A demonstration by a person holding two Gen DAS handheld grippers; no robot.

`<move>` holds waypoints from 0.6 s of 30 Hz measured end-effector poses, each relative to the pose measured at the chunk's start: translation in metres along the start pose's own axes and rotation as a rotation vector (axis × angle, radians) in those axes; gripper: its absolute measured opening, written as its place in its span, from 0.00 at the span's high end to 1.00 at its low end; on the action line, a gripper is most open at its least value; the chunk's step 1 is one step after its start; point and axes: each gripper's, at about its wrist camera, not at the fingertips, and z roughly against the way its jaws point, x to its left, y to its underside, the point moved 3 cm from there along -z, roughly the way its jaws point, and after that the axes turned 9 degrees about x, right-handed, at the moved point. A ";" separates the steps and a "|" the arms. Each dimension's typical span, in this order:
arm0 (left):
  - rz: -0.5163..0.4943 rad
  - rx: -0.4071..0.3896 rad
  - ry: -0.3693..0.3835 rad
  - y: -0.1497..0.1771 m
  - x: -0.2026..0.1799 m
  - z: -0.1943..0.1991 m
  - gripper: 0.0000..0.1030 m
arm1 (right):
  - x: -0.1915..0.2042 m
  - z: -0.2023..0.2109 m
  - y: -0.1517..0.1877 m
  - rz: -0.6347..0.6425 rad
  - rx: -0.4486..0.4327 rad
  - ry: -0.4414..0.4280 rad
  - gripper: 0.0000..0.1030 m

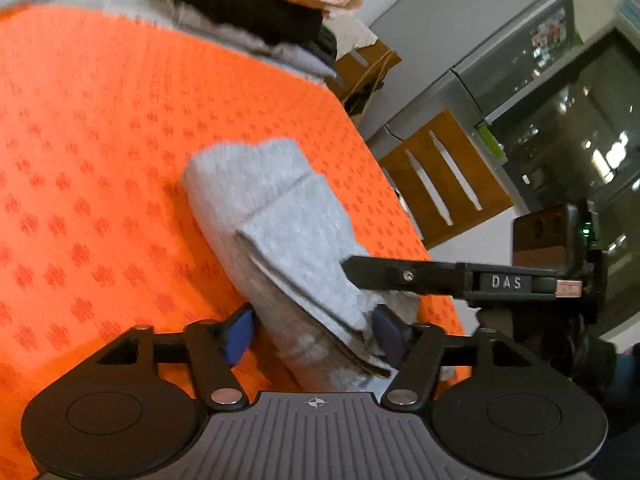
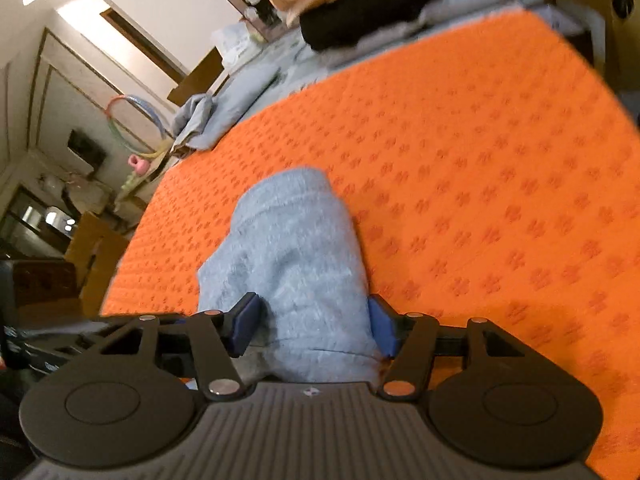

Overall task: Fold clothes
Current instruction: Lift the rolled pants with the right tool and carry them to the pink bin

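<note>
A folded grey garment (image 1: 280, 216) lies in a thick bundle on the orange patterned tablecloth (image 1: 100, 160). My left gripper (image 1: 314, 334) holds its near end, with both blue pads pressed against the bundle's sides. A black finger of the right gripper (image 1: 400, 276) reaches in from the right and rests on top of the bundle's near corner. In the right wrist view the same grey garment (image 2: 292, 232) runs back between the right gripper (image 2: 314, 324) pads, which close on it. The bundle's far end sits on the tablecloth (image 2: 480, 160).
A stack of folded clothes (image 1: 256, 4), beige over black over grey, stands at the table's far edge (image 2: 360, 12). A wooden slatted chair (image 1: 440, 176) is past the table's right edge. A loose grey cloth (image 2: 196, 120) lies beyond the left corner.
</note>
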 end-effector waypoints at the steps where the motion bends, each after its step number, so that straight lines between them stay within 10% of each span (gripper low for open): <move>1: 0.011 -0.007 0.017 0.001 0.001 0.000 0.50 | 0.000 0.000 -0.001 -0.021 0.006 -0.018 0.47; 4: 0.014 -0.063 0.026 0.002 -0.005 0.011 0.60 | 0.010 0.004 -0.007 -0.038 0.016 -0.064 0.60; 18: 0.091 -0.443 -0.230 0.026 0.016 0.183 0.60 | 0.187 -0.059 -0.080 0.295 0.119 -0.222 0.61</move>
